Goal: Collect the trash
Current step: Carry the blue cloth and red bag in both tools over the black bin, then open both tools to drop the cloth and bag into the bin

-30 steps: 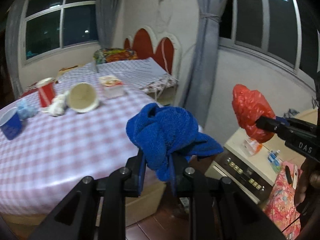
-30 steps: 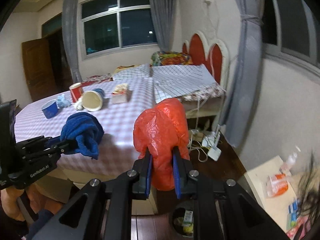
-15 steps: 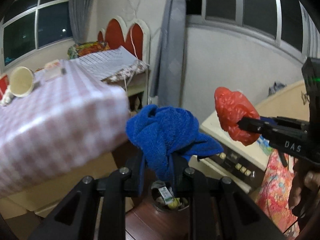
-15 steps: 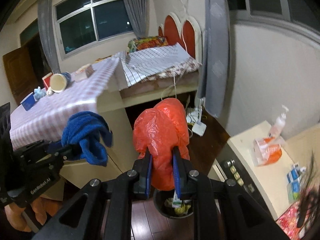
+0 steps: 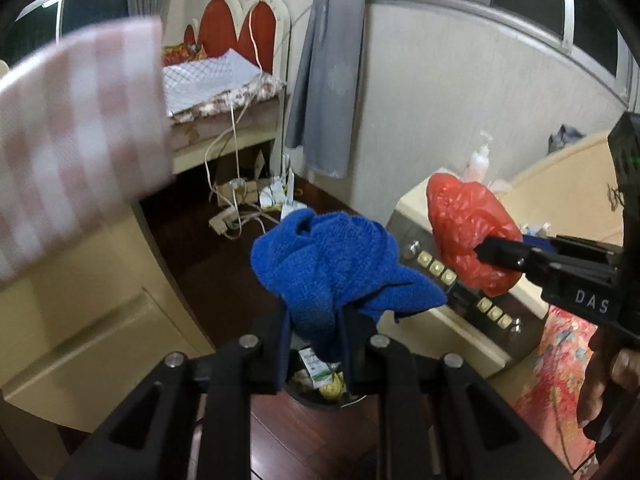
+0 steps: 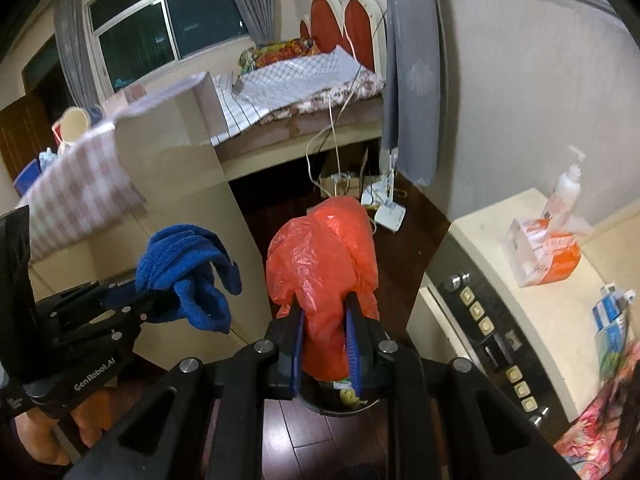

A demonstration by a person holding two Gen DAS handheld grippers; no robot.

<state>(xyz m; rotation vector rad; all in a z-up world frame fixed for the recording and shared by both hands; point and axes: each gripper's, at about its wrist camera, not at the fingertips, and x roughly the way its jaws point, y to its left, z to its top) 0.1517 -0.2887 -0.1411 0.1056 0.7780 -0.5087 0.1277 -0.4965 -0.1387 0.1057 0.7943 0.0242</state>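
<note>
My left gripper [image 5: 314,316] is shut on a crumpled blue cloth [image 5: 340,264], also seen in the right wrist view [image 6: 188,272]. My right gripper [image 6: 326,320] is shut on a red plastic bag [image 6: 324,264], which shows at the right of the left wrist view [image 5: 468,232]. Both hang above a dark round trash bin on the wooden floor, partly hidden behind the fingers [image 5: 320,380] [image 6: 340,400]. The bin holds some wrappers.
The checked-cloth table [image 5: 76,128] with cups [image 6: 76,124] is at the left, a cream cabinet [image 5: 80,320] beneath it. A washing machine [image 6: 500,300] with a tissue pack [image 6: 540,252] and pump bottle [image 6: 564,188] is right. Cables [image 5: 240,208] lie by the bed [image 6: 300,80].
Both grippers have swung away from the tabletop and tilted down toward the floor. The trash bin has come into view beneath them. The cloth and the bag stay gripped.
</note>
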